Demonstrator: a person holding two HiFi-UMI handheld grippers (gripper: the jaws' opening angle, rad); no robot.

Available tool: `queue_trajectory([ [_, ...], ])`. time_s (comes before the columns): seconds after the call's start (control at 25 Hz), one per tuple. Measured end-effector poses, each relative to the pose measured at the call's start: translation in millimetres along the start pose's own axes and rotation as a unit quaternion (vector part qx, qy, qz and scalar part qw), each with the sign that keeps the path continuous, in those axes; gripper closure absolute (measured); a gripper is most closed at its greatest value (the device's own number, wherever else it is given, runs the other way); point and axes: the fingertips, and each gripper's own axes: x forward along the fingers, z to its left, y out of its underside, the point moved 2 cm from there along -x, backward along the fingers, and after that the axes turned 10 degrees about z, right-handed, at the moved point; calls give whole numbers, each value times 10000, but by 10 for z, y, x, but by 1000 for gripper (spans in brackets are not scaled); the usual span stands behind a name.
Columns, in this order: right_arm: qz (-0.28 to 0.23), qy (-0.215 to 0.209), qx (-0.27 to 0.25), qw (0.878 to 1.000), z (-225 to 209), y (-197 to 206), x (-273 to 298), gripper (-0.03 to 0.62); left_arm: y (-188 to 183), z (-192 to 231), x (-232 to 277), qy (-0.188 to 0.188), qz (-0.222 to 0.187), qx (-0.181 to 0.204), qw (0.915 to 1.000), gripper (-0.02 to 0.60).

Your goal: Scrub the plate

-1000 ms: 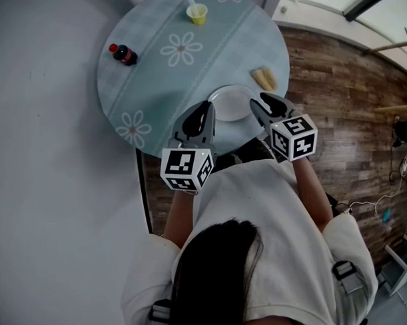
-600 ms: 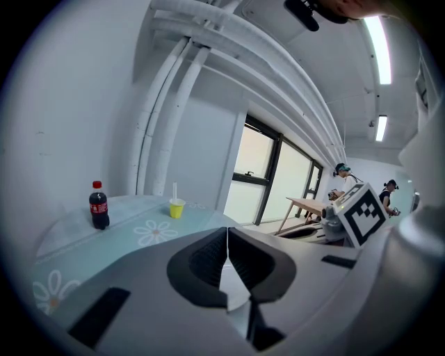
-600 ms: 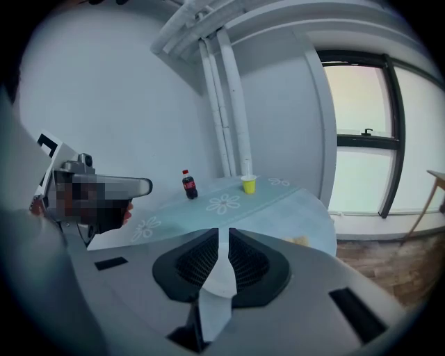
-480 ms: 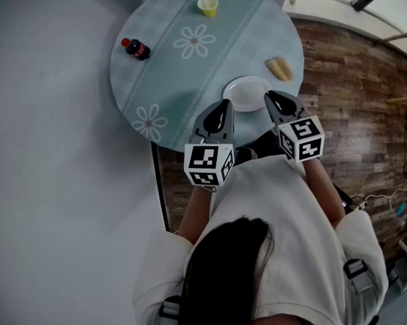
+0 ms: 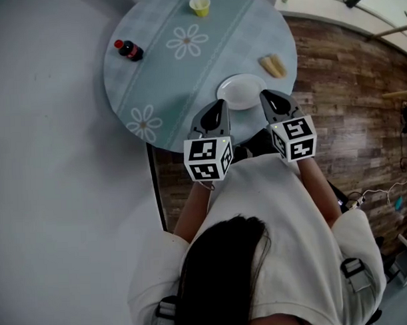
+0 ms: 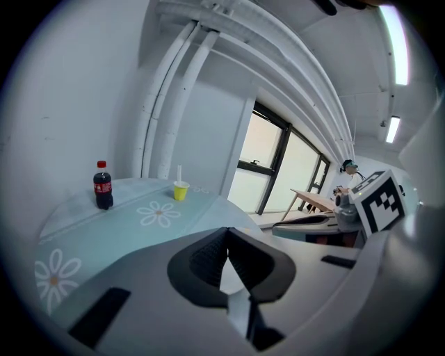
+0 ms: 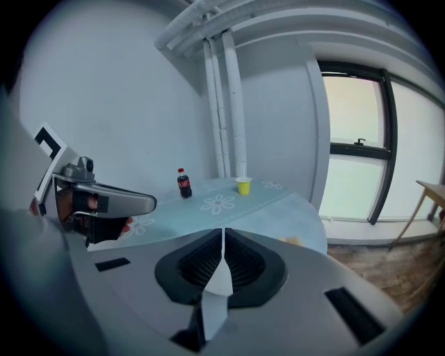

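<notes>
So going left to right: the bottle (image 5: 127, 50) sits near the far left edge of the round bench (image 5: 166, 86), and the yellow cup (image 5: 199, 7) with a stick or straw in it is at the far edge. Neither matters for this job.

The left gripper (image 5: 219, 106) hangs over the near edge, clenched with nothing in it. Its own view shows the two pads meeting in a thin line with only the cloth behind them.

The plate (image 5: 243, 91) is right next to that, near the near edge and a bit right of centre, lying flat between the two gripper tips. I can't tell whether either tip actually touches the rim.

The right gripper (image 5: 265, 96) is the same deal: jaws pressed together and empty. Past it, toward the right edge, there's a tan block (image 5: 273, 66) that's probably the sponge, clear of the plate.

My take on handling: the plate looks like glazed white ceramic or hard plastic, so it's stiff and smooth and will probably slide on that cloth once you start scrubbing. It could chip if it goes off the edge. I'd pinch it by the rim on the left side to pin it down. The block looks soft and light, so grab it across the middle with the right.
</notes>
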Motion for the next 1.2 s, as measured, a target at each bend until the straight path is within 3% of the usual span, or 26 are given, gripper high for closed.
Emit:
queue_trajectory([
  [0.68, 19, -106, -305, 9995, 114, 45, 6, 557, 70, -134, 78, 323, 26, -5, 9995, 572],
  [1.2, -36, -174, -546, 9984, 146, 65, -13, 557, 192, -196, 122, 254, 153, 275, 9992, 572],
])
